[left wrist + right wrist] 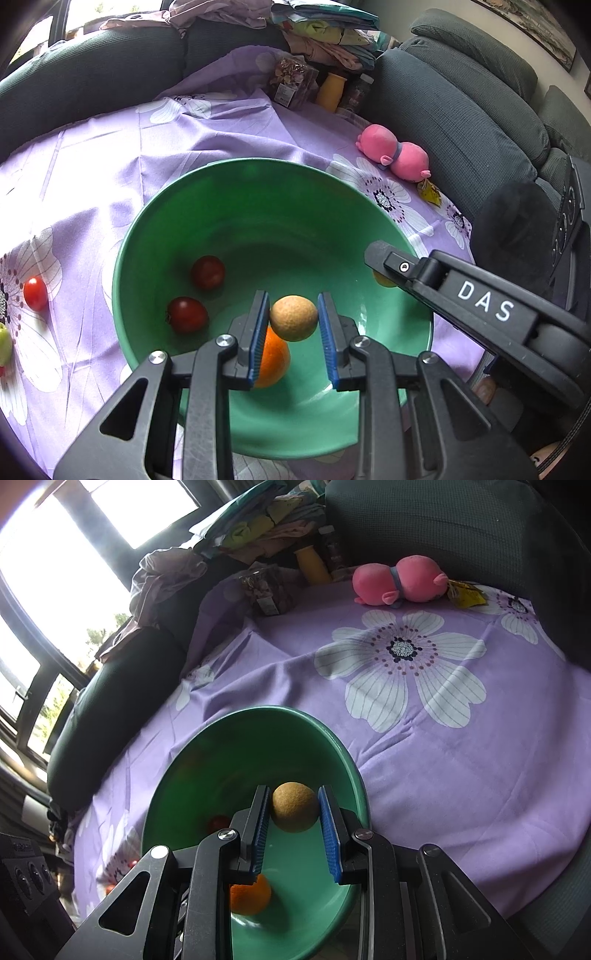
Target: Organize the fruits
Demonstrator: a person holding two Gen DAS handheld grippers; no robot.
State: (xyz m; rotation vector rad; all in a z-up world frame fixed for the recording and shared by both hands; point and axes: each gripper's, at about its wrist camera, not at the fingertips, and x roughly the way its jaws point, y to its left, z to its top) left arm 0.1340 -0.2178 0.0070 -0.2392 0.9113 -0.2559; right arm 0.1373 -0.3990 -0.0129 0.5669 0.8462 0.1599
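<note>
My left gripper is shut on a tan round fruit, held above the inside of a green bowl. Below it, an orange and two dark red fruits lie in the bowl. My right gripper is shut on a second tan round fruit over the same green bowl. An orange and a partly hidden red fruit show beneath it. In the left wrist view the right gripper reaches over the bowl's right rim.
The bowl stands on a purple flowered cloth. On the cloth to its left lie a small red tomato and a green fruit. A pink plush toy, a yellow bottle and jars sit at the far edge. Dark sofa cushions surround the cloth.
</note>
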